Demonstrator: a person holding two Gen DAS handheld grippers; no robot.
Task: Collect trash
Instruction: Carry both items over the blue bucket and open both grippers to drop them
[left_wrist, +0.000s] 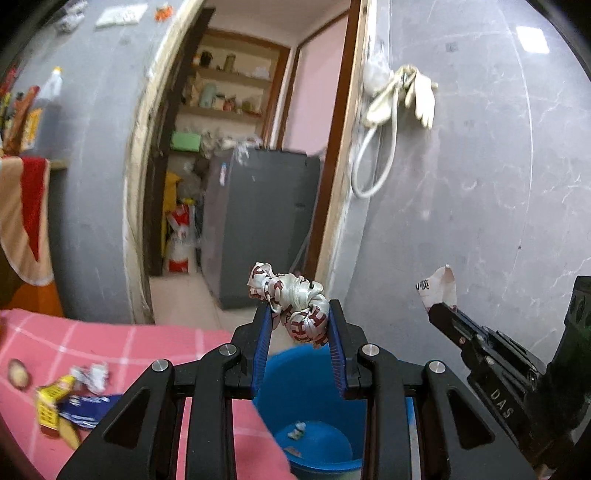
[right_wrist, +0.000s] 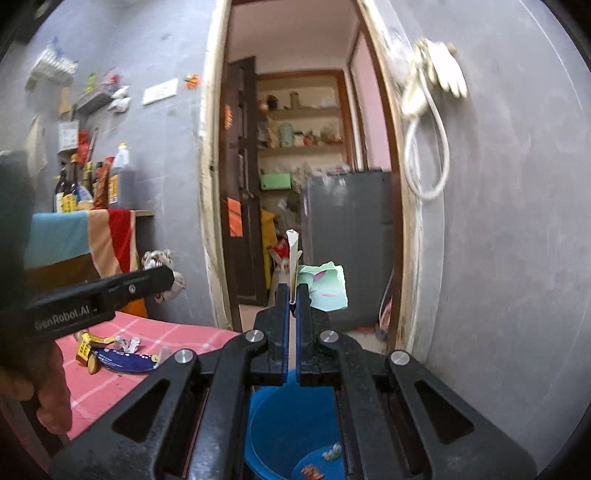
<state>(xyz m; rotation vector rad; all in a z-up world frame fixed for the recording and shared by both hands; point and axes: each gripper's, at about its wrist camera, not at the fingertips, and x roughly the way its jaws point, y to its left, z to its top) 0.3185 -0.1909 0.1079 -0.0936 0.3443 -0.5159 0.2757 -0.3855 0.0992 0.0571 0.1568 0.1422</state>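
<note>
Trash in both grips, not yet dropped. Largest first: blue bucket (left_wrist: 314, 417) on the floor just off the near edge of the pink checked cloth (left_wrist: 110, 343), directly below both tools, already with a few scraps on its bottom. On the cloth, near its left edge: yellow-and-blue wrappers (left_wrist: 70, 406) and a crumpled white scrap (left_wrist: 92, 374), left to collect.

Left gripper (left_wrist: 299, 317): narrowly parted, blue pads pressed on a knotted white wrapper with red lettering (left_wrist: 291, 299), wad bulging up and to the left beyond the tips, high over the bucket's mouth. Right gripper (right_wrist: 293, 295): pinched almost fully together on a thin folded paper wrapper (right_wrist: 325, 284), pale green panel fanned out to the right, a white strip standing up between the tips.

Likely trouble from here, as judgement:
- Release too early or off-centre, while both tools sit high above the rim: light paper drifting past the bucket onto the floor or back onto the cloth.
- Thin sheet clinging to one pad after opening, then dropping elsewhere on withdrawal.
- Knotted wad held only by its lower lobe: easy to slip out sideways with a jolt.
- Two tools close together over one mouth: risk of clashing, or of nudging the bucket.
</note>
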